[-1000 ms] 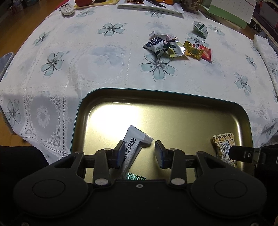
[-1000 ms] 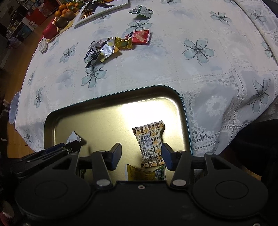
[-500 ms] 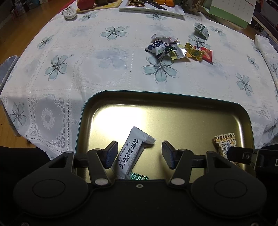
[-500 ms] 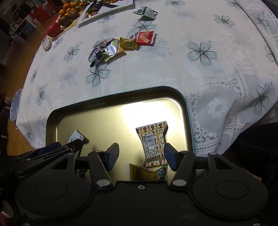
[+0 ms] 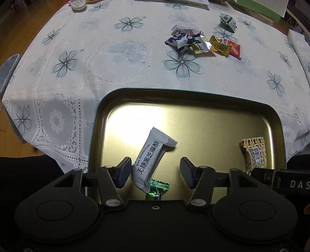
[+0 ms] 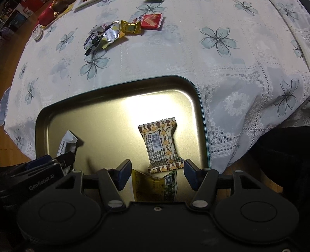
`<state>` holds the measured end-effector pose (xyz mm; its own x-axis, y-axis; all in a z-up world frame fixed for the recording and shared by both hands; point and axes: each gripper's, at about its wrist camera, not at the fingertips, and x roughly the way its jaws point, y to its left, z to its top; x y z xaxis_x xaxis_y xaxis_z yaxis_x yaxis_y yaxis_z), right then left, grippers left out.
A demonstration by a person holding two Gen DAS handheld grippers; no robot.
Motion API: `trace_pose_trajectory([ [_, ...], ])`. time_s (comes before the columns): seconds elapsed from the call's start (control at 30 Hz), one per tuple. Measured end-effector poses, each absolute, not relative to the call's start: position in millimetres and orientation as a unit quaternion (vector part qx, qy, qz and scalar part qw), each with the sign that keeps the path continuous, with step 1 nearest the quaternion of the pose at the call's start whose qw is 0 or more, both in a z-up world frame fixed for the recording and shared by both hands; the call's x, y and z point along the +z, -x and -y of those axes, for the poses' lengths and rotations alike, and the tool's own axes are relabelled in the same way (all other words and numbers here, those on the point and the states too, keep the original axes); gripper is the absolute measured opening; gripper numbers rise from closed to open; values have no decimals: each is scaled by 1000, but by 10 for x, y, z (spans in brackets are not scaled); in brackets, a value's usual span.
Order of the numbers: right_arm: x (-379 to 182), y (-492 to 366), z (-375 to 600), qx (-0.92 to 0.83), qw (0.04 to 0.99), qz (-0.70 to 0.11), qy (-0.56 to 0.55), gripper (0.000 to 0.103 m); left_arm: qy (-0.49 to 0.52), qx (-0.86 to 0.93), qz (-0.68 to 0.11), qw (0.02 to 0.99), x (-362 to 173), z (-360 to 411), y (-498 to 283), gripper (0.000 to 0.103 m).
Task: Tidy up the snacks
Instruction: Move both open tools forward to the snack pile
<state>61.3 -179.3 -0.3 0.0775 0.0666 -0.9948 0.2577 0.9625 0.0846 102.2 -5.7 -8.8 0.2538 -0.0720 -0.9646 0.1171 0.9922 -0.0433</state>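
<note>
A gold metal tray [image 5: 193, 100] [image 6: 116, 91] lies on the flowered tablecloth. In it lie a white sesame crisp packet [image 5: 152, 159] [image 6: 66, 142], a green candy [image 5: 157, 191], a brown patterned packet [image 5: 254, 154] [image 6: 160, 146] and a yellow packet [image 6: 155, 187]. My left gripper [image 5: 154, 172] is open over the tray, the white packet lying loose by its left finger. My right gripper [image 6: 157, 172] is open above the brown and yellow packets. A pile of loose snacks [image 5: 201, 43] [image 6: 120, 31] lies farther out on the cloth.
A green-white packet [image 5: 228, 20] lies beyond the pile. A round white tin [image 5: 77, 3] [image 6: 36, 34], a red object [image 6: 46, 16] and a green box [image 5: 259, 7] stand at the table's far side. The table edge drops off left and right.
Both grippers have opened wider and moved a little forward. The white packet lies free in the tray, now clear of the left fingers.
</note>
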Motion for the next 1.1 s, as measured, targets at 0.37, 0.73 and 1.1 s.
trace_pose_trajectory([
  [0.37,4,-747,1869,-46,678,-724,-119,63,-46,-81,-633,769,142,65,-1243,61],
  [0.73,200,-1600,2096,-55,684,-714,-135,63,-37,-84,-625,775,280,258,-2066,60],
  [1.1,242,-2735,2455,-114,710,-674,-169,63,-33,-49,-616,785,75,400,-2838,61],
])
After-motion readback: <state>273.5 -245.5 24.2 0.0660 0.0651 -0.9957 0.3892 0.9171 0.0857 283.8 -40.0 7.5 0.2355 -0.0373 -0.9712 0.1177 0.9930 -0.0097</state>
